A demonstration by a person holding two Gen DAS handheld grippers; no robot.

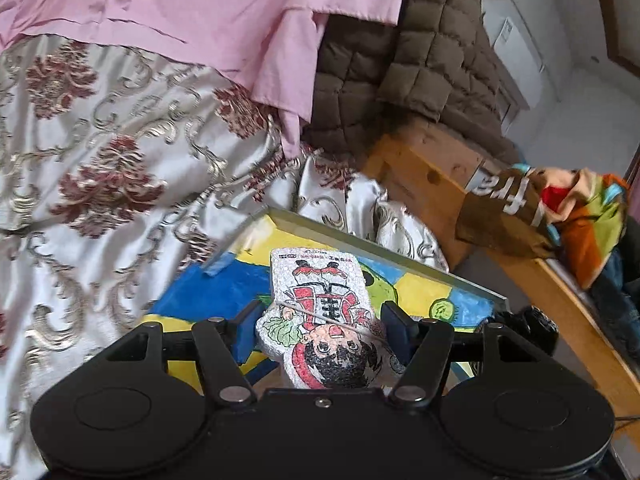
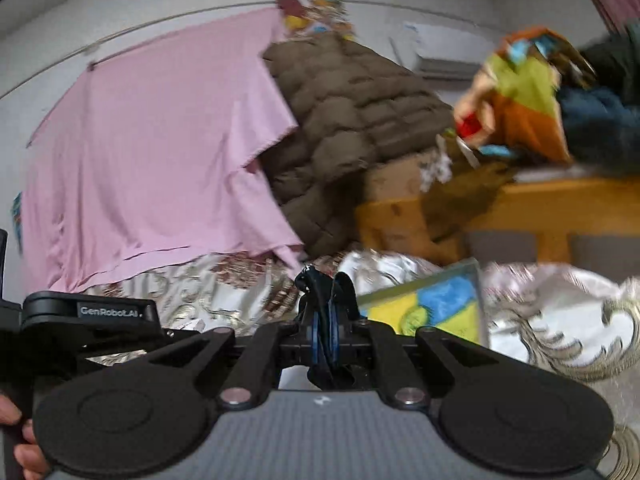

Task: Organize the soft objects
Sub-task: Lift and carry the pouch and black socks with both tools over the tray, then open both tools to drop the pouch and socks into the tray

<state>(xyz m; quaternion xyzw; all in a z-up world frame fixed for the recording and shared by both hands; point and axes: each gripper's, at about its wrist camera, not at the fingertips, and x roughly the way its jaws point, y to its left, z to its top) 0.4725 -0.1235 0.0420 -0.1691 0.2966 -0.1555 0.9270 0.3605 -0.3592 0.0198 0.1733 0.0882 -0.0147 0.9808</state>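
My left gripper (image 1: pixel 322 330) is shut on a white foam cutout (image 1: pixel 324 320) printed with a cartoon figure in red clothes, held just above a painted canvas (image 1: pixel 224 292) of blue, yellow and green that lies on the bed. My right gripper (image 2: pixel 325 320) is shut on a small dark piece of cloth (image 2: pixel 322 300) that hangs between its pads. The canvas also shows in the right wrist view (image 2: pixel 440 308), just right of that gripper. The other gripper's black body (image 2: pixel 84 312) shows at the left edge of the right wrist view.
A floral satin bedspread (image 1: pixel 100 168) covers the bed. A pink sheet (image 1: pixel 200 8) and a brown quilted blanket (image 1: pixel 420 60) lie behind. A wooden bed frame (image 1: pixel 432 184) stands at the right, with a colourful cloth (image 1: pixel 580 216) and dark clothes on it.
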